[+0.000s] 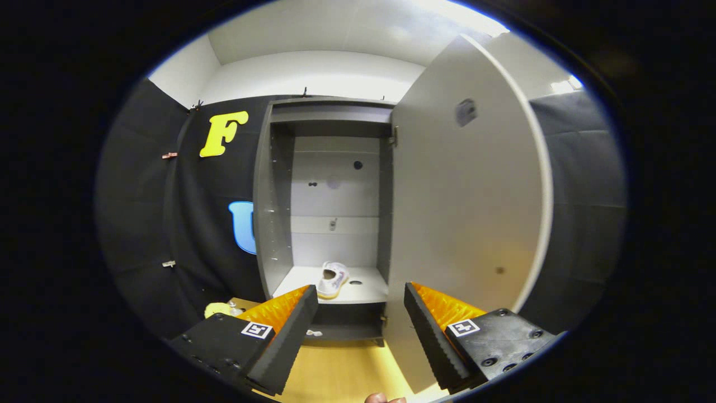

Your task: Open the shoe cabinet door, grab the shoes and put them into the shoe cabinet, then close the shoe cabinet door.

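The grey shoe cabinet (275, 196) stands ahead of me with its door (464, 212) swung wide open to the right. A white shoe (331, 278) rests on the cabinet's shelf (366, 288), tilted on its side, just beyond my left finger. My gripper (361, 313) is open, its two black fingers with orange backs spread apart and nothing between them. The right finger (430, 336) sits in front of the lower edge of the open door.
A yellow object (219, 308) lies on the wooden floor (341, 369) left of the cabinet, partly behind my left finger. A small white scrap (314, 333) lies under the cabinet's base. A fingertip (385, 398) of a person's hand shows at the bottom.
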### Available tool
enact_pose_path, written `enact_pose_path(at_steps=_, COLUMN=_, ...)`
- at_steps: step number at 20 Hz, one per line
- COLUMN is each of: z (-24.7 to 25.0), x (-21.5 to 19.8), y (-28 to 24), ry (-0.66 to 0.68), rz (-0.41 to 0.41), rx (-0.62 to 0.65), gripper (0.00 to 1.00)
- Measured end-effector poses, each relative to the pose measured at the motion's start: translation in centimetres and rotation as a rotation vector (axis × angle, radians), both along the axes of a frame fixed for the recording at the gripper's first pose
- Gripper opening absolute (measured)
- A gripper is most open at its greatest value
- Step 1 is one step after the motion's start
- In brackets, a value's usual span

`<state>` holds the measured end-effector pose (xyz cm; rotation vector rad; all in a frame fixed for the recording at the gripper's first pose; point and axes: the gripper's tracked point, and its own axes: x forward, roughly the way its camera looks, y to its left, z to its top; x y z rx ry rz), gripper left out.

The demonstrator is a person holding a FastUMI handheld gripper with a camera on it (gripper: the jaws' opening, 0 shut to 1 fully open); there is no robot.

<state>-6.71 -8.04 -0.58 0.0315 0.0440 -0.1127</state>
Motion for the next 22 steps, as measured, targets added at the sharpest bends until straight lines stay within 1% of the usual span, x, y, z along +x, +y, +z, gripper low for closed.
enact_pose_path(at_steps=2, z=0.1, x=-2.7, y=-3.3, ry=-0.009, rz=-0.061, rx=-0.014, gripper=0.98)
enact_pose_path(at_steps=6, z=0.7, x=-6.2, y=-12.3, ry=-0.019, rz=-0.238, rx=0.016, gripper=0.98)
enact_pose_path(at_steps=8, z=-0.4, x=-5.7, y=-16.5, ry=0.007, rz=-0.316, rx=0.022, gripper=0.98)
enact_pose_path(at_steps=9, z=-0.9, x=-4.8, y=-17.9, ry=0.021, rz=-0.332, rx=0.037, gripper=0.98)
enact_pose_path(at_steps=11, z=-1.6, x=-3.2, y=-20.1, ry=0.042, rz=-0.342, rx=0.078, gripper=0.98)
enact_pose_path(at_steps=13, z=-2.6, x=-1.3, y=-21.7, ry=0.063, rz=-0.344, rx=0.088, gripper=0.98)
enact_pose_path(at_steps=16, z=-4.6, x=1.2, y=-21.9, ry=0.115, rz=-0.303, rx=0.100, gripper=0.98)
enact_pose_path(at_steps=18, z=-4.8, x=1.8, y=-22.4, ry=0.117, rz=-0.309, rx=0.092, gripper=0.97)
enact_pose_path(at_steps=20, z=-5.0, x=2.0, y=-22.5, ry=0.115, rz=-0.303, rx=0.127, gripper=0.96)
enact_pose_path(at_steps=22, z=-4.9, x=2.2, y=-22.0, ry=0.116, rz=-0.299, rx=0.124, gripper=0.97)
